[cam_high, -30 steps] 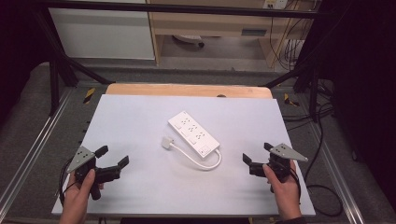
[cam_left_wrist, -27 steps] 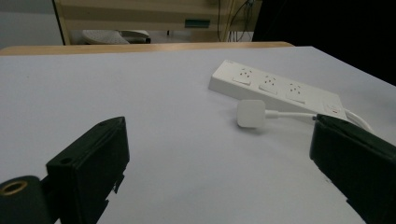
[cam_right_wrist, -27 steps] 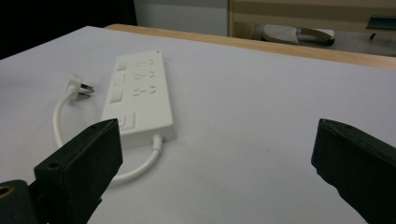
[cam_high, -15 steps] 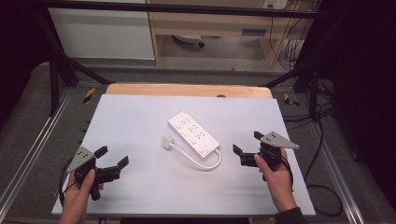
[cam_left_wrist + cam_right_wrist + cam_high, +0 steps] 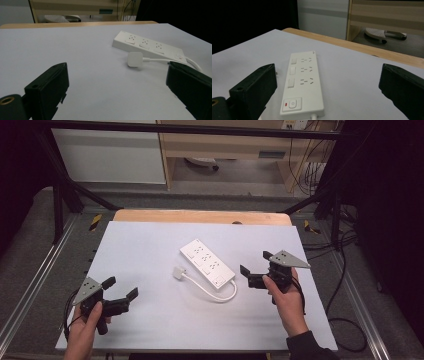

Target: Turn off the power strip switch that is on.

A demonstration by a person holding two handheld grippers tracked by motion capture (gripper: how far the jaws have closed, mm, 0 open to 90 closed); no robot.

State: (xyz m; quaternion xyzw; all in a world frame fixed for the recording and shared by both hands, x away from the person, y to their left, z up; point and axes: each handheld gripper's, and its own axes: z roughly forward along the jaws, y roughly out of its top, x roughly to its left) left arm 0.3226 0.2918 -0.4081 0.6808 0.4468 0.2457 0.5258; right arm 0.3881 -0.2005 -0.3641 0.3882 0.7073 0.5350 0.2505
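A white power strip [image 5: 207,262] lies diagonally in the middle of the table; its short white cable [image 5: 215,294] loops back to a square white plug [image 5: 178,272] lying beside it. My right gripper [image 5: 255,268] is open and hovers just right of the strip's near end; in the right gripper view the power strip [image 5: 302,82] lies between the wide-apart jaws, switch end nearest. At the near left my left gripper [image 5: 120,288] is open and holds nothing; from it the plug [image 5: 135,59] and power strip [image 5: 148,46] lie ahead to the right.
The table [image 5: 150,250] has a white top with a wooden strip [image 5: 200,216] along its far edge. Metal frame rails run down both sides. Cables [image 5: 345,270] hang off the right side, and a shelf unit [image 5: 240,145] stands behind.
My right gripper has moved left and forward toward the power strip's near end. The left gripper has stayed where it was.
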